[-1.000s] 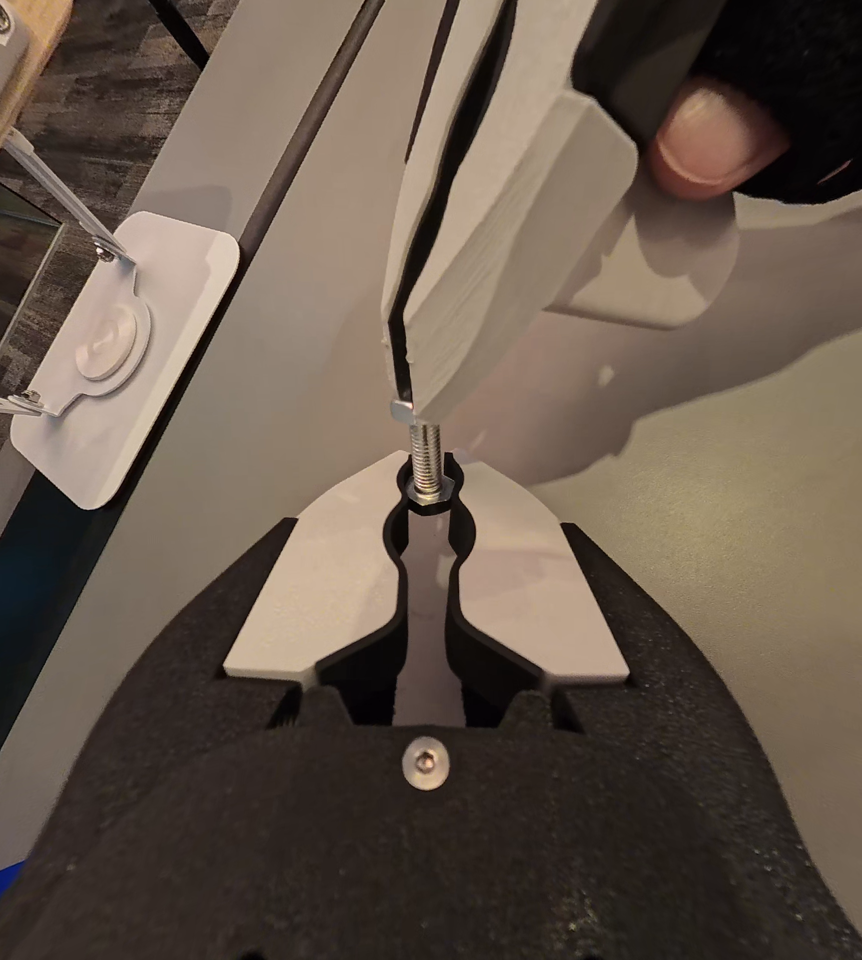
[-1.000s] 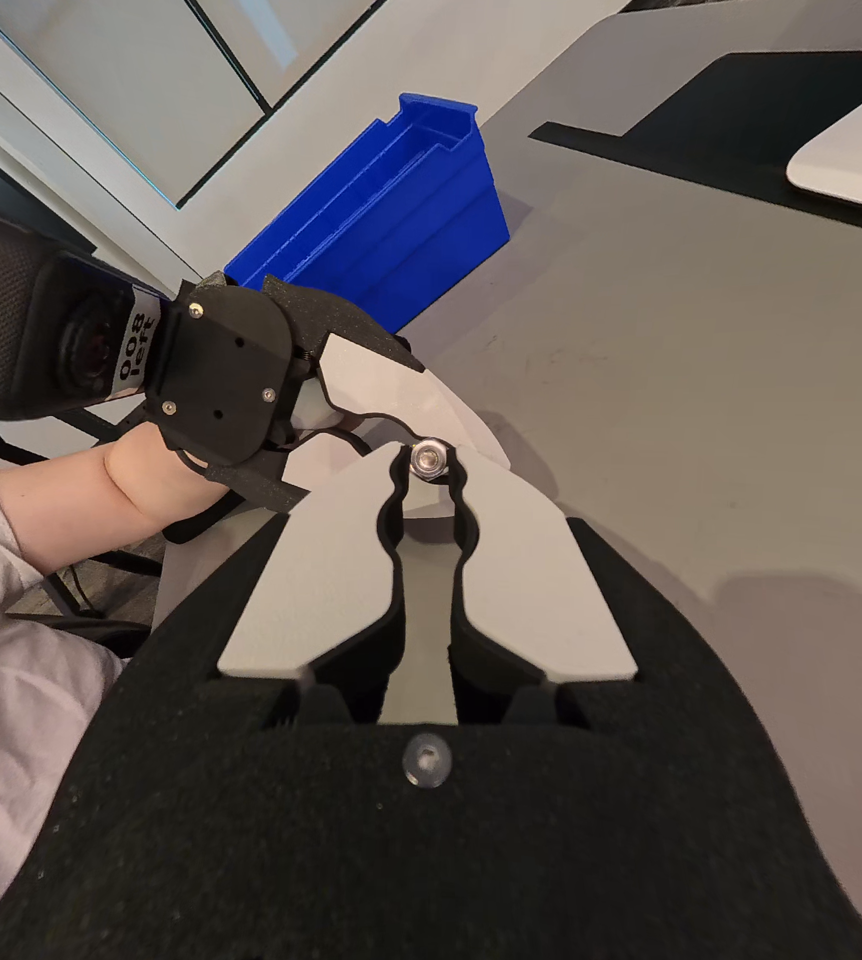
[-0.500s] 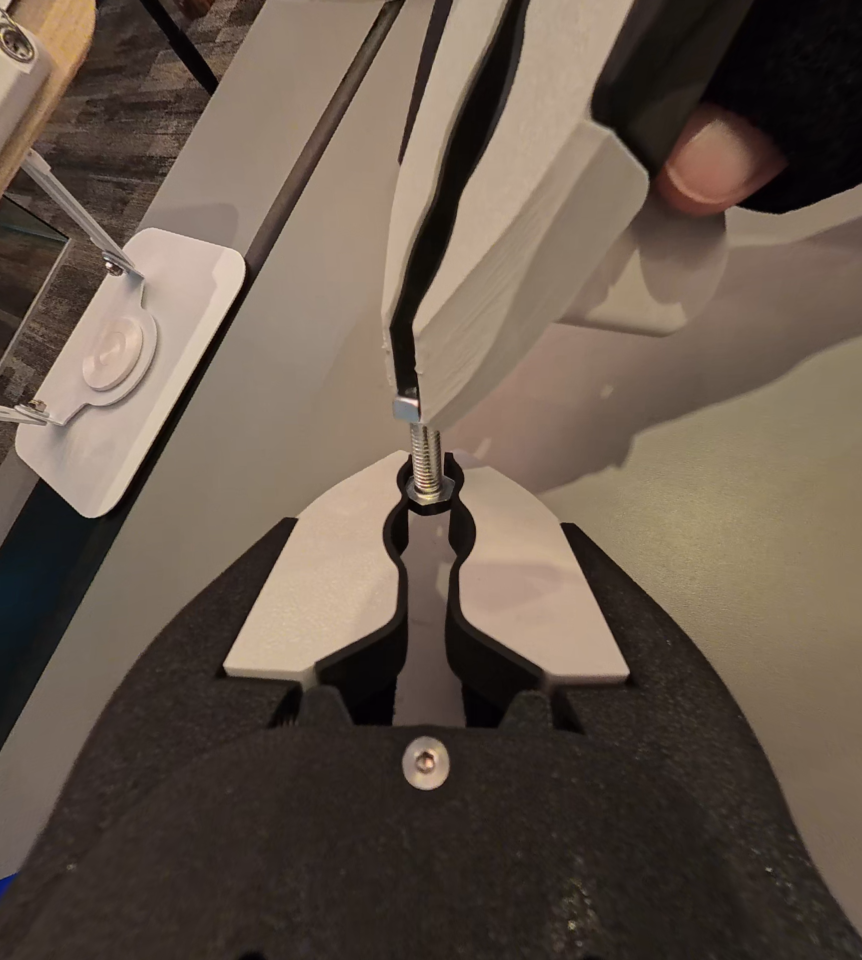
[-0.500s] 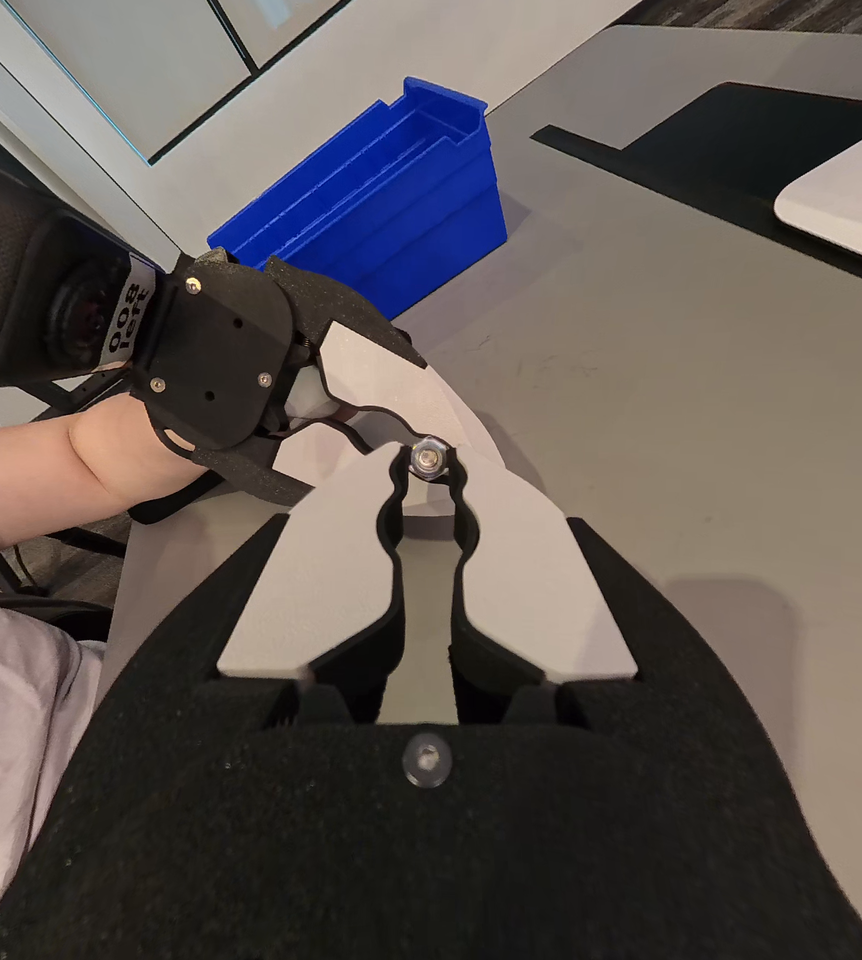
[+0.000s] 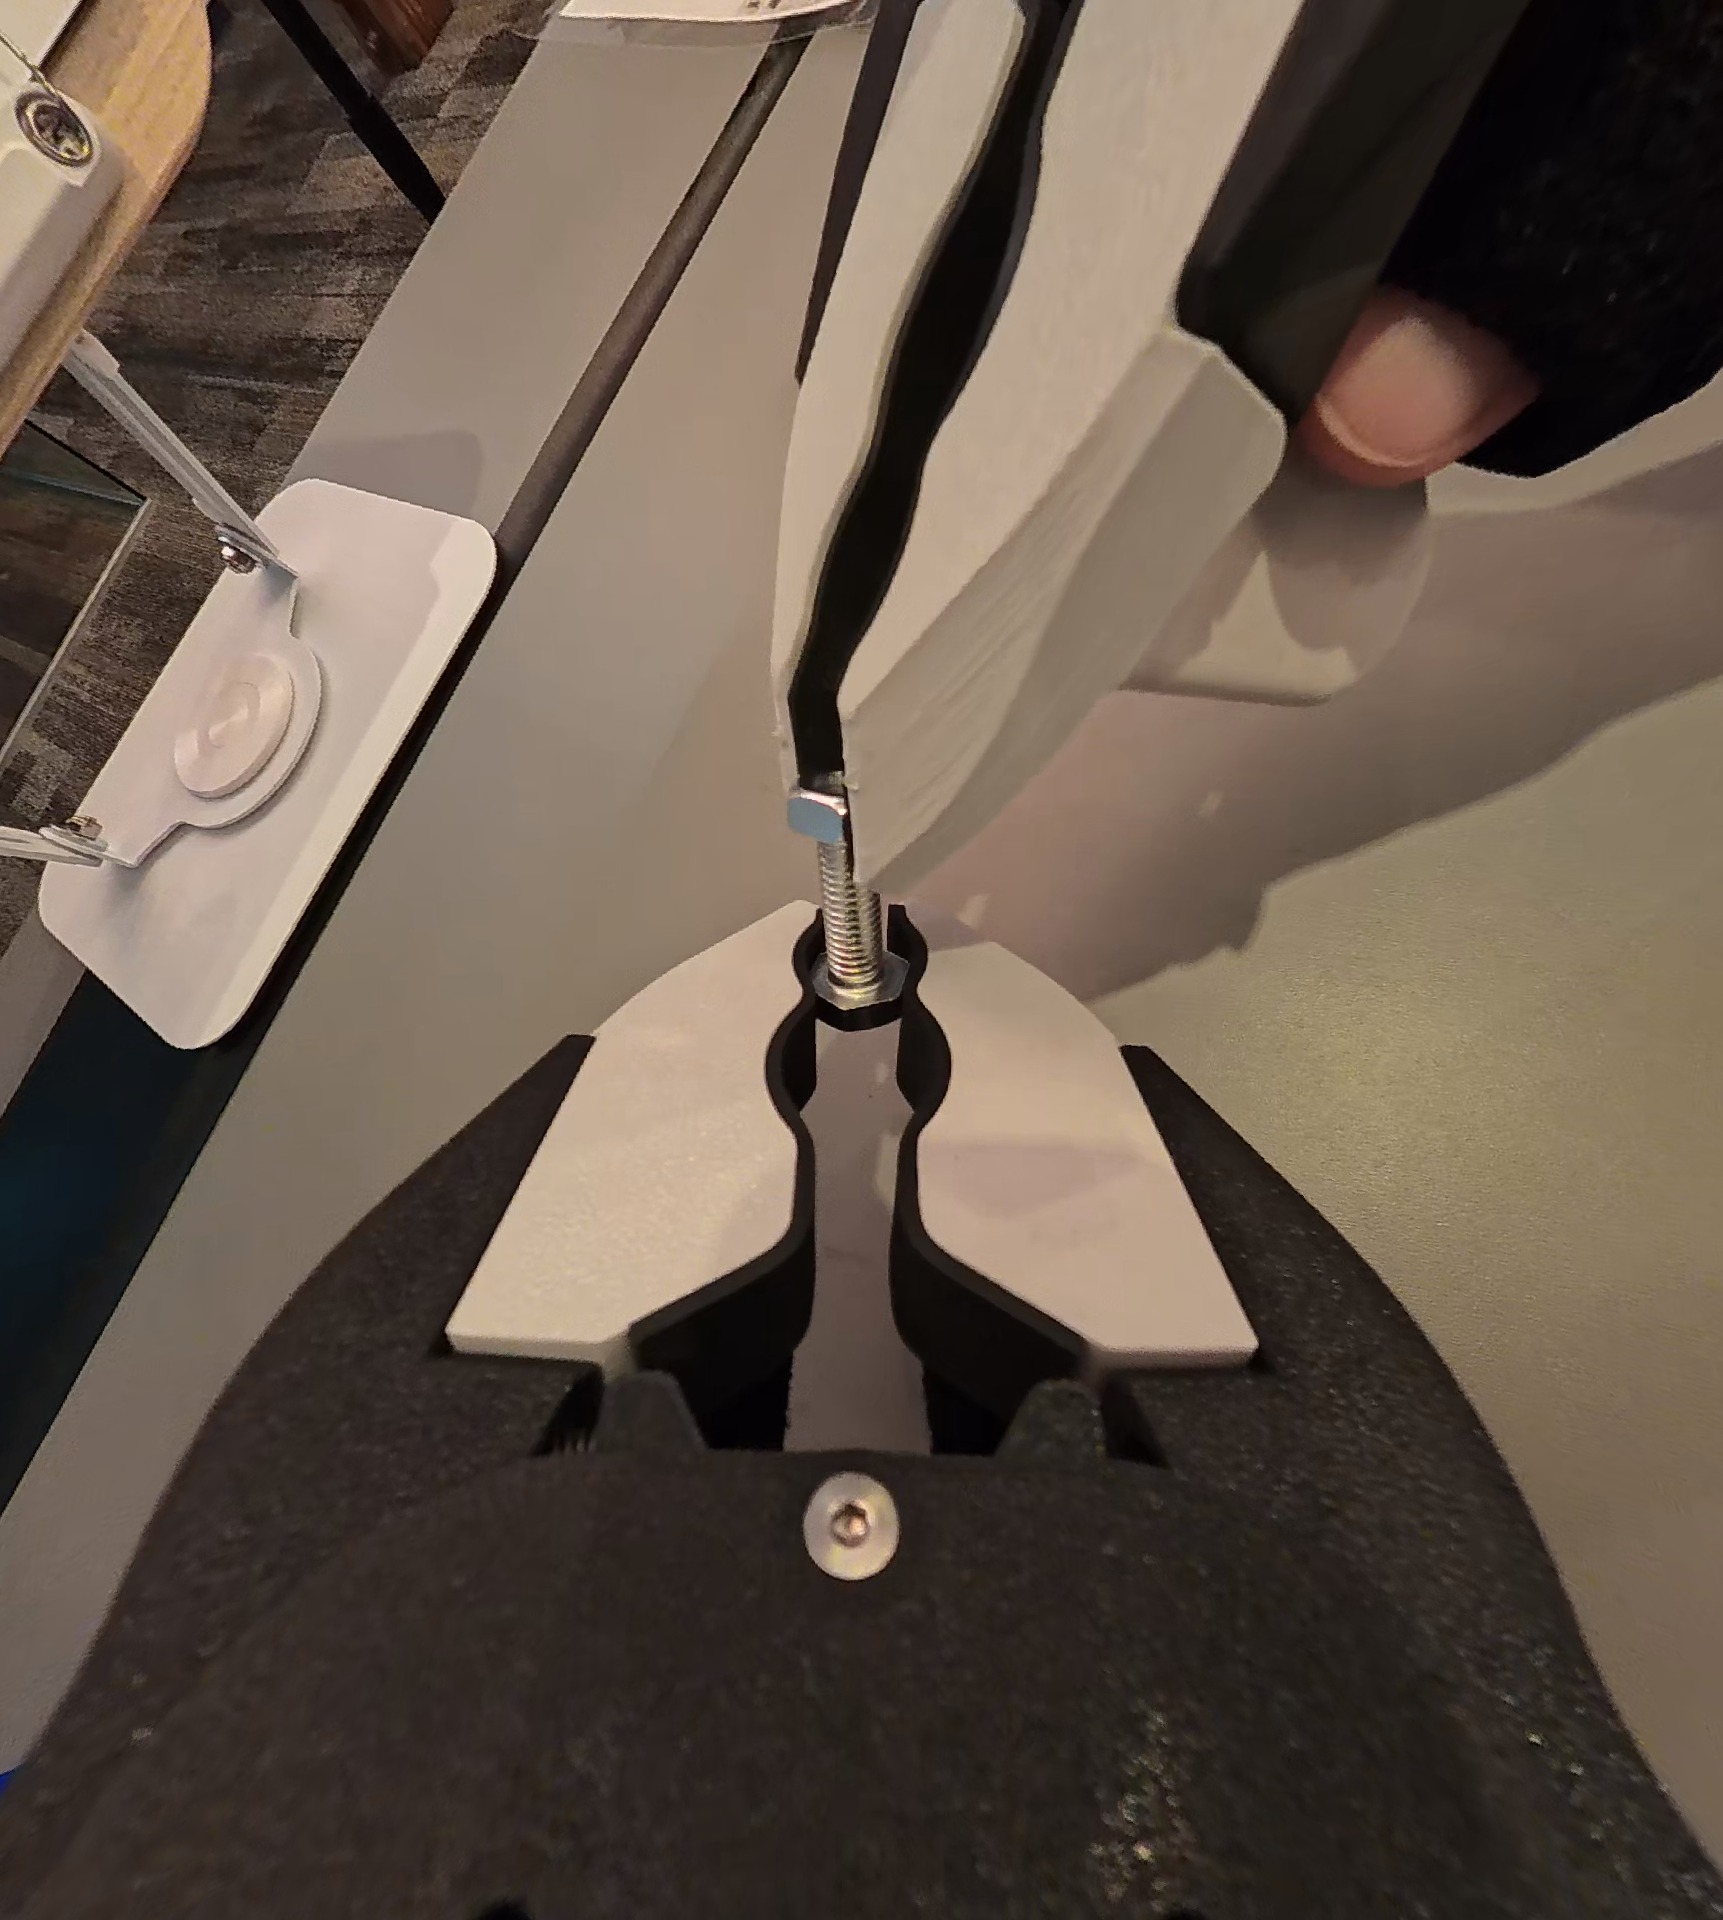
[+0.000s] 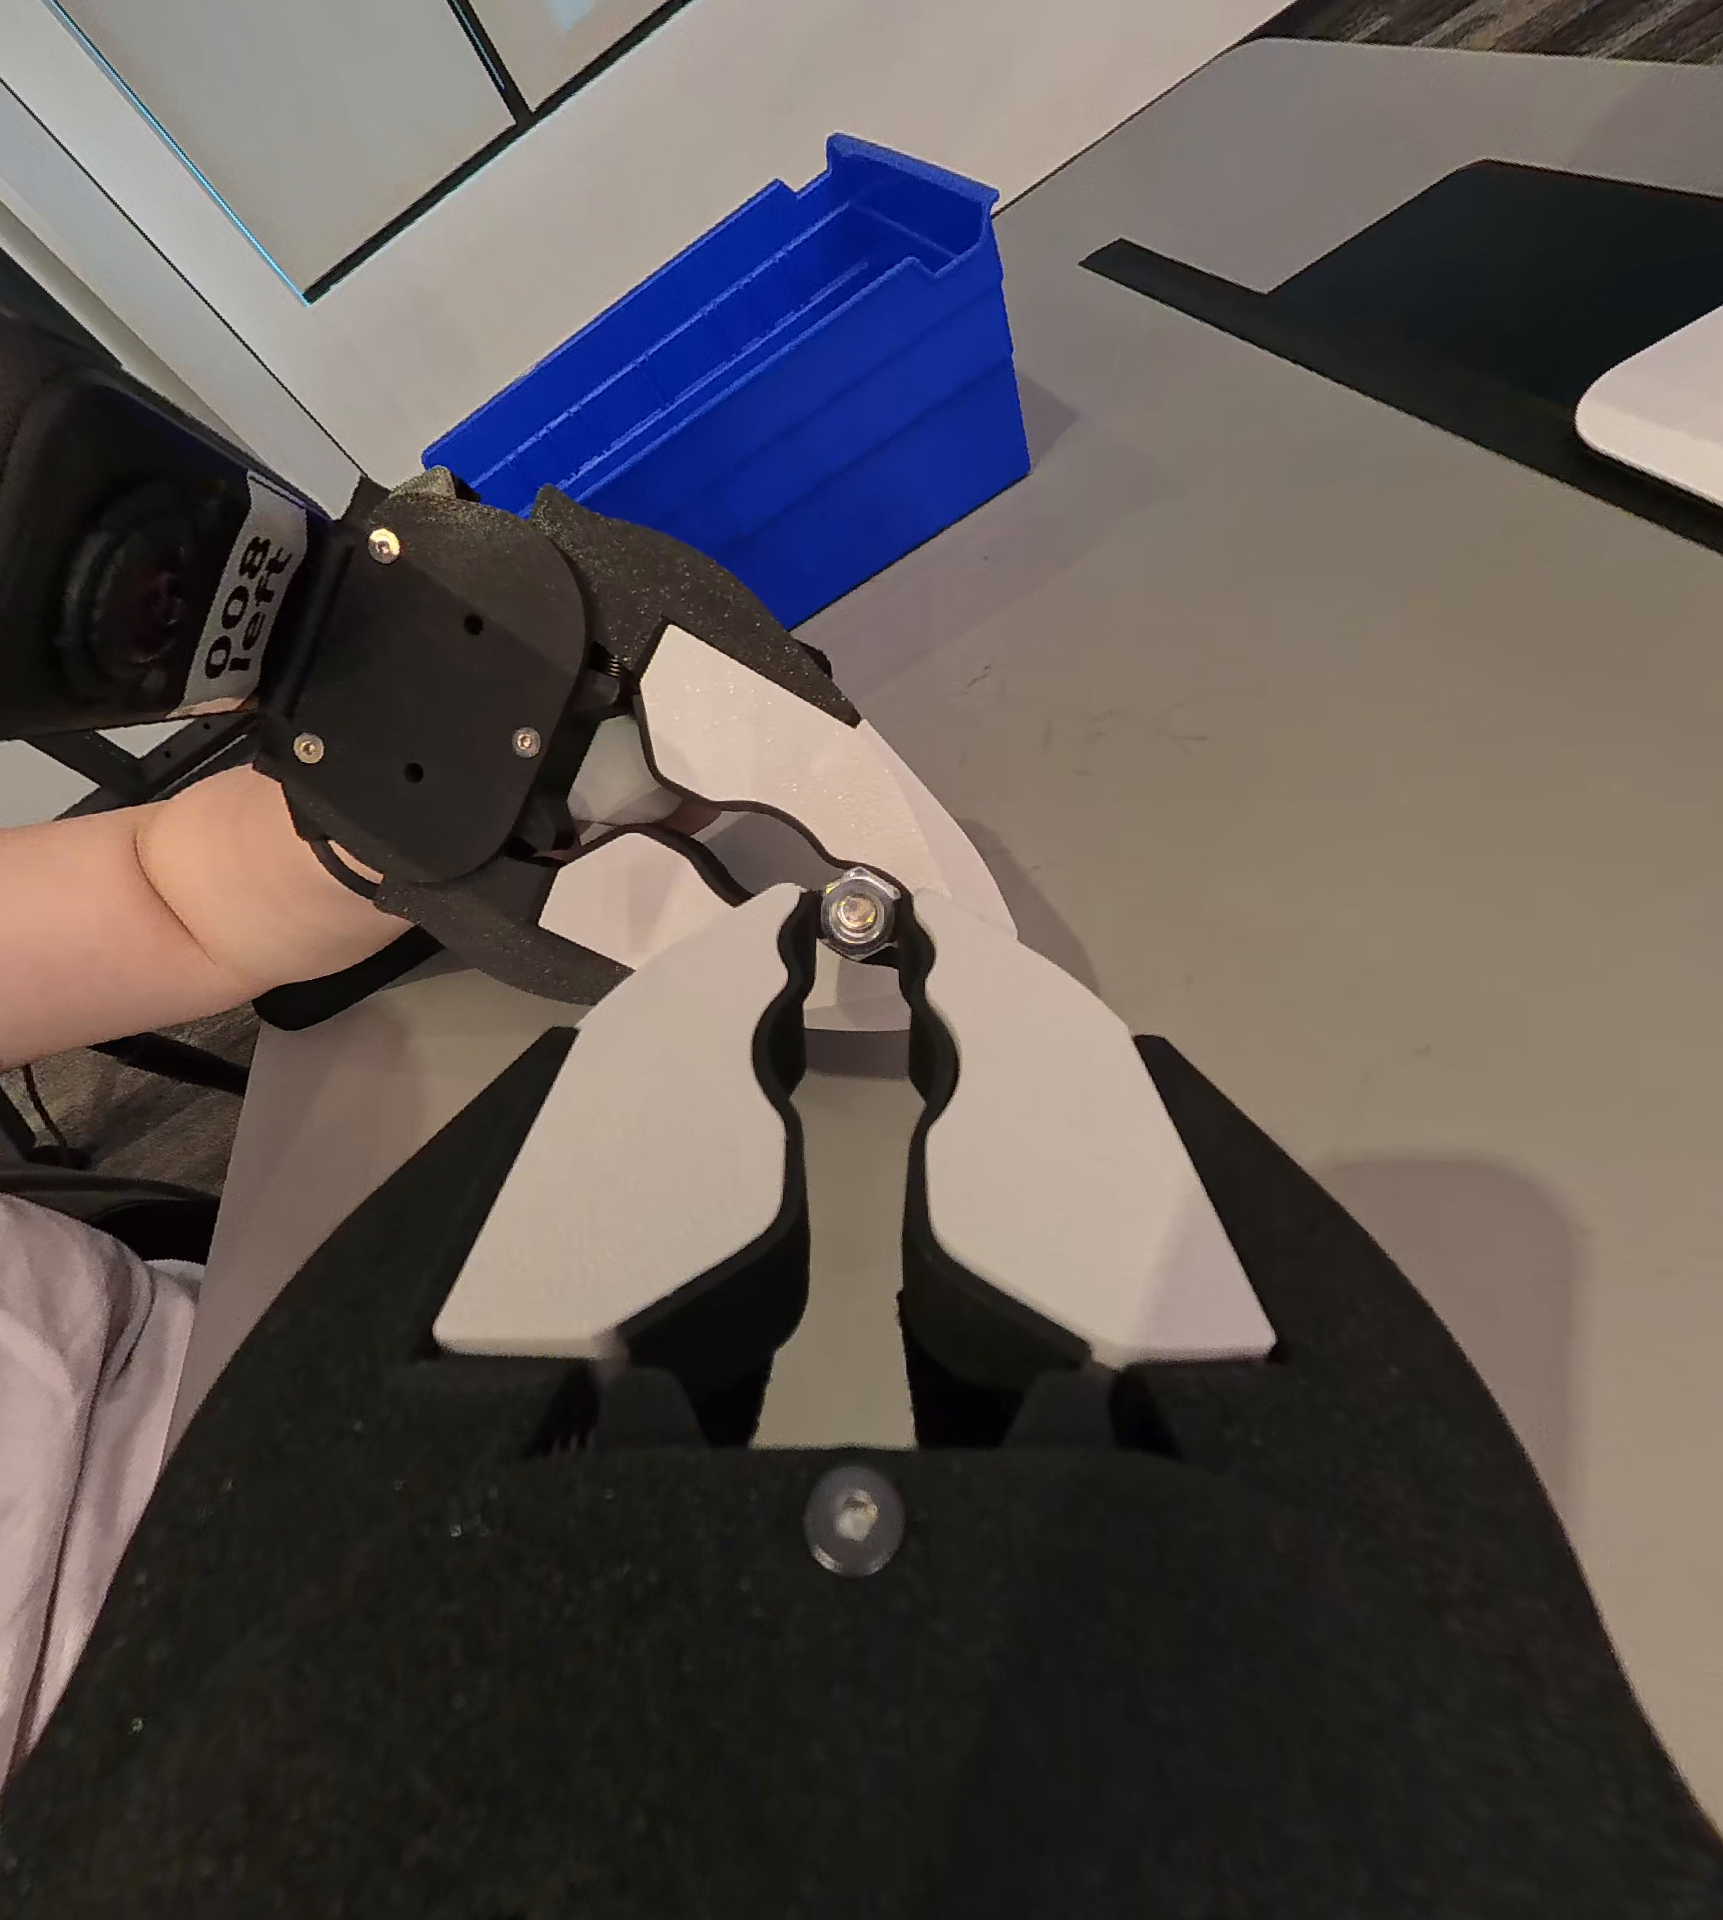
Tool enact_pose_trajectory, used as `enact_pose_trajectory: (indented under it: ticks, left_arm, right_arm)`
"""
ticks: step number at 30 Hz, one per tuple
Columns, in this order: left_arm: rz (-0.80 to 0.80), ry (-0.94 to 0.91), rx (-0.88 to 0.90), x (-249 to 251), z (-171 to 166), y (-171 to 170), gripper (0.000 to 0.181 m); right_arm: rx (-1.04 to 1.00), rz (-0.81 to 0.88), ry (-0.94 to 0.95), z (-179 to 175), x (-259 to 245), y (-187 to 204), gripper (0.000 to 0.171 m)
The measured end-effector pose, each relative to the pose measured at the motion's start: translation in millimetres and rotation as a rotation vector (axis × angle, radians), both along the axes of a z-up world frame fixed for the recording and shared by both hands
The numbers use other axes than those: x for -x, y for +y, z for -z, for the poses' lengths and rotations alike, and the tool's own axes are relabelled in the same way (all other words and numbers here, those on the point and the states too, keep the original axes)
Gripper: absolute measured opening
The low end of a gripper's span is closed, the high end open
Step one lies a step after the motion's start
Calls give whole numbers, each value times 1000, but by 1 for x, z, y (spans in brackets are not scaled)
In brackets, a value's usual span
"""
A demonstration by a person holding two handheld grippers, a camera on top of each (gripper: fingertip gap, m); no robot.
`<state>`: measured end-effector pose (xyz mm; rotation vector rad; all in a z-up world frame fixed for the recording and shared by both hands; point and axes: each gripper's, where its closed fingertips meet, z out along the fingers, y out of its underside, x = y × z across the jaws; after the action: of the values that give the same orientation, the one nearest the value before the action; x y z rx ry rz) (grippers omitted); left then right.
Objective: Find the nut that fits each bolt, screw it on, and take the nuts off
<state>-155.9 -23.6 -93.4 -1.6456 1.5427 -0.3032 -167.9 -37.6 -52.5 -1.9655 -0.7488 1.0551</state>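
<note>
Left wrist view: the left gripper (image 5: 852, 982) is clamped on a small hex nut (image 5: 855, 987) threaded onto a steel bolt (image 5: 841, 914). The right gripper (image 5: 821, 800) comes down from above, closed on the bolt's head, all held above the grey worktop (image 5: 1459, 1195).

Right wrist view: the right gripper (image 6: 857, 925) pinches the bolt head (image 6: 858, 918) at its tips; the left gripper (image 6: 826, 831) reaches in from the left. A blue bin (image 6: 763, 416) stands well behind.

Both pieces look light, rigid and slick, so the nut's flats and the head's sides seem the surest holds; a slack pinch would likely let either spin.
</note>
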Motion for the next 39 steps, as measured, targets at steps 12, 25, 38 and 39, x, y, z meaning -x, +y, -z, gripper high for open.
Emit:
enact_pose_trajectory:
  ticks: [12, 25, 38, 39]
  left_arm:
    - [37, -80, 82, -4, -6, -5, 10]
    - [301, -147, 239, -18, -8, -48, 10]
    - [494, -120, 300, -20, -6, -84, 10]
    - [516, -116, 316, -19, -6, -88, 10]
  right_arm:
    - [-130, -46, -67, -9, -4, -1, 31]
    - [-659, -381, -388, -23, -27, -42, 35]
    - [-756, -522, -583, -10, -23, -64, 25]
    - [-749, -530, -595, -9, -23, -66, 25]
